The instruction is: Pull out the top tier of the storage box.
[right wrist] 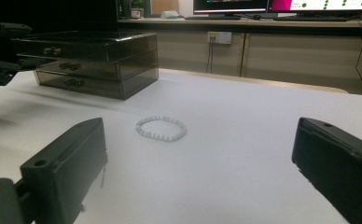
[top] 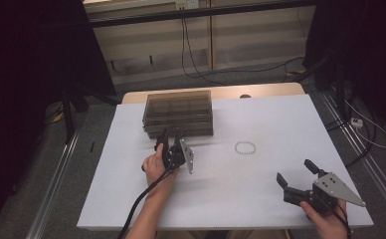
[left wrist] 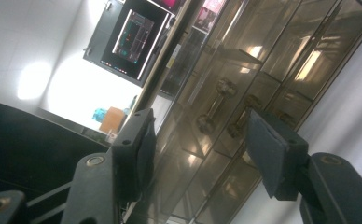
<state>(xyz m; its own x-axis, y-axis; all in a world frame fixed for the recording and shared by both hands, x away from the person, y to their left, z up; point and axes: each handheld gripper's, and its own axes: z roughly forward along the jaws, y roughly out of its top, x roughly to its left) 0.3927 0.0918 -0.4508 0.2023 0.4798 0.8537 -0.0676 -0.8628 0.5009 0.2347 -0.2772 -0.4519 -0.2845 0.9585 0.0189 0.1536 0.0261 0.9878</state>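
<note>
A smoky clear drawer box [top: 178, 112] stands at the back left of the white table [top: 260, 204]. My left gripper [top: 170, 137] is turned on its side right at the box's front, open. In the left gripper view, my left gripper [left wrist: 200, 121] frames the box [left wrist: 263, 56] and two small drawer handles [left wrist: 216, 105] just beyond its pads, which touch nothing. A white bead bracelet [top: 245, 148] lies flat mid-table. My right gripper [top: 294, 171] rests near the front right, wide open and empty. In the right gripper view, my right gripper [right wrist: 200, 135] points toward the bracelet [right wrist: 161, 128] and the box [right wrist: 95, 63].
Cabinets, a wall socket and trailing cables [top: 191, 55] lie behind the table. Monitors [right wrist: 281, 5] sit on a counter at the back. Metal floor rails [top: 56, 179] run along both sides of the table. My left gripper's cable [top: 136, 209] trails off the front edge.
</note>
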